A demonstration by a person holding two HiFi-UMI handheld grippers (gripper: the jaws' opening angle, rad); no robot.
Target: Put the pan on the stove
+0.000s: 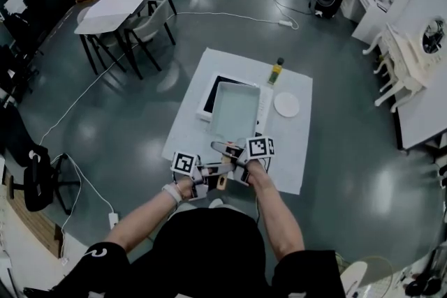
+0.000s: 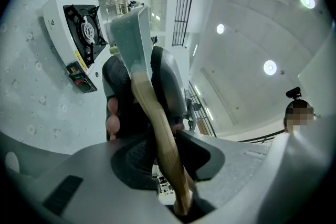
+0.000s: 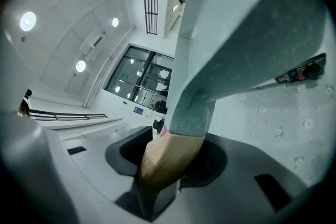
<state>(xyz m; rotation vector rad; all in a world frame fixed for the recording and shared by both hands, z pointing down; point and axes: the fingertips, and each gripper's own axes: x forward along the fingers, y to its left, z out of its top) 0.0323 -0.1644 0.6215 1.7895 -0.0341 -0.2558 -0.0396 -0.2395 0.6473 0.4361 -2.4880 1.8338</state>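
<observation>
Gripper views show the left gripper (image 2: 147, 98) and right gripper (image 3: 168, 159) both clamped on the wooden handle (image 2: 160, 136). The head view alone shows the pan (image 1: 234, 108) over the stove (image 1: 214, 91) on the table (image 1: 293, 143), apparently lifted.

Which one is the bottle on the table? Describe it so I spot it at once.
Find the white table in the middle of the grey floor, then its far edge, right of the stove and the pale rectangular pan. The bottle stands there, just beyond the round white plate; it is the only upright thing, yellow-bodied with a dark cap.
</observation>
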